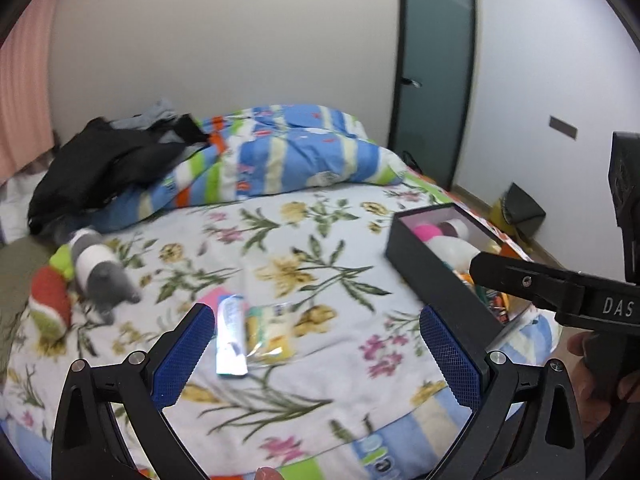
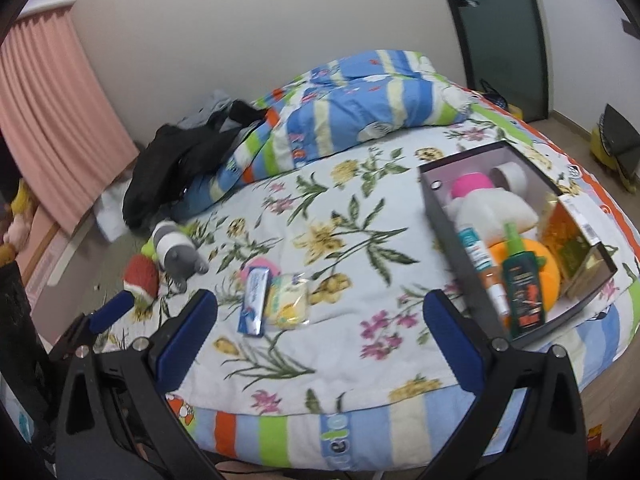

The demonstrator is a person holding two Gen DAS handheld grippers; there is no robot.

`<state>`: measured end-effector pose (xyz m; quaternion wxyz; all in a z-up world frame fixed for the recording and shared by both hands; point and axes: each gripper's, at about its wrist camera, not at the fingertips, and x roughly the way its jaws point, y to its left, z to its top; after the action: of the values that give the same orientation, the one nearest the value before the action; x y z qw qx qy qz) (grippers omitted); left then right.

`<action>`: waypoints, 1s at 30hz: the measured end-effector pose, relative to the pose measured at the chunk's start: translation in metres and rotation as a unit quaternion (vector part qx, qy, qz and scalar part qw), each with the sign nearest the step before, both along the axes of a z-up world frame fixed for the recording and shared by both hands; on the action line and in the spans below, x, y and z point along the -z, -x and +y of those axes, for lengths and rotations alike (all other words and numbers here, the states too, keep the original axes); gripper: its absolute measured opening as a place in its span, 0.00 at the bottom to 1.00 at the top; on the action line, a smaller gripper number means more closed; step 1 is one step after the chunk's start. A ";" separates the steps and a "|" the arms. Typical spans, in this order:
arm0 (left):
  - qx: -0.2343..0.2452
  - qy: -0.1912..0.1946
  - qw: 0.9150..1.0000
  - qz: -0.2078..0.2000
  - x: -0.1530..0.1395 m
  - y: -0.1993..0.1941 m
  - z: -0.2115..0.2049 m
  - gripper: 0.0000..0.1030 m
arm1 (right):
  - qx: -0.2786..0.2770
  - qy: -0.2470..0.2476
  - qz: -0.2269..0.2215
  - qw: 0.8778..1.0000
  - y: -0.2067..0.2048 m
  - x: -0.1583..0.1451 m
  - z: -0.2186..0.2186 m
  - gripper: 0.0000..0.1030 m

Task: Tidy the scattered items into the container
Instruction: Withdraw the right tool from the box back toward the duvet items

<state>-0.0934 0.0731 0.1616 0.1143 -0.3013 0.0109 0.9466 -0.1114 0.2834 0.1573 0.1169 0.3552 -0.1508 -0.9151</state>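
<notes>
Left gripper point(image 1: 316, 344): jaws spread wide, nothing between the blue pads point(image 1: 186, 354). It hangs above the floral bedsheet point(image 1: 340, 360), pointing down at a slant.

Right gripper point(image 2: 320, 332): jaws also wide apart and empty, above the near part of the same sheet. In the left wrist view its black body enters from the right edge, one finger reaching over the near end of the box, and a hand point(image 1: 588, 384) grips its handle.

Just beyond the left gripper's pads lie a toothpaste tube point(image 1: 231, 338) and, touching its right side, a clear packet with yellow contents point(image 1: 272, 332). A pink item point(image 2: 260, 266) shows partly beneath the tube's far end. To the left of these rest a grey-and-white plush toy point(image 1: 98, 272) and a red-and-green plush toy point(image 1: 50, 300), close together near the sheet's edge.

The container, a black open box point(image 2: 440, 200), sits on the right side of the bed, well apart from the loose items. It holds:
- a white bottle with a pink cap point(image 2: 490, 204)
- a dark green spray bottle point(image 2: 522, 288)
- a white-and-orange tube point(image 2: 478, 256)
- an orange round item point(image 2: 538, 260)
- a gold carton point(image 2: 568, 248)
- a white-capped jar point(image 2: 510, 176)

Behind, a striped quilt point(image 1: 296, 152) is bundled, with black clothing point(image 1: 104, 168) heaped on its left end.
</notes>
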 end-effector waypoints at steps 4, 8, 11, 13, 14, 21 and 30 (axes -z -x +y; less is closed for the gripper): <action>-0.016 -0.020 0.999 0.020 -0.006 -0.016 -0.043 0.99 | -0.011 -0.013 -0.024 1.000 0.000 0.002 -0.038 1.00; -0.040 0.013 0.999 0.020 -0.005 -0.026 -0.077 0.99 | -0.029 -0.030 -0.019 0.999 -0.004 0.000 -0.076 1.00; -0.066 0.022 0.998 0.007 0.002 -0.030 -0.101 0.99 | -0.041 -0.053 -0.013 0.998 -0.006 0.000 -0.102 1.00; -0.080 0.019 0.997 -0.009 0.009 -0.030 -0.116 0.99 | -0.047 -0.068 -0.011 0.997 -0.007 0.001 -0.116 1.00; -0.091 0.025 0.995 -0.019 0.013 -0.029 -0.123 0.99 | -0.054 -0.073 -0.013 0.996 -0.006 0.002 -0.123 1.00; -0.123 0.042 0.989 -0.069 0.046 -0.018 -0.150 0.99 | -0.053 -0.091 -0.030 0.994 0.010 0.019 -0.143 1.00; -0.103 0.038 0.988 -0.111 0.080 0.004 -0.156 0.99 | -0.070 -0.028 -0.056 0.996 0.035 0.050 -0.150 1.00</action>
<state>-0.0976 -0.0825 0.0811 0.0055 -0.4082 0.0031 0.9129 -0.1467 0.1334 0.1073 0.1625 0.4188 -0.1063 -0.8871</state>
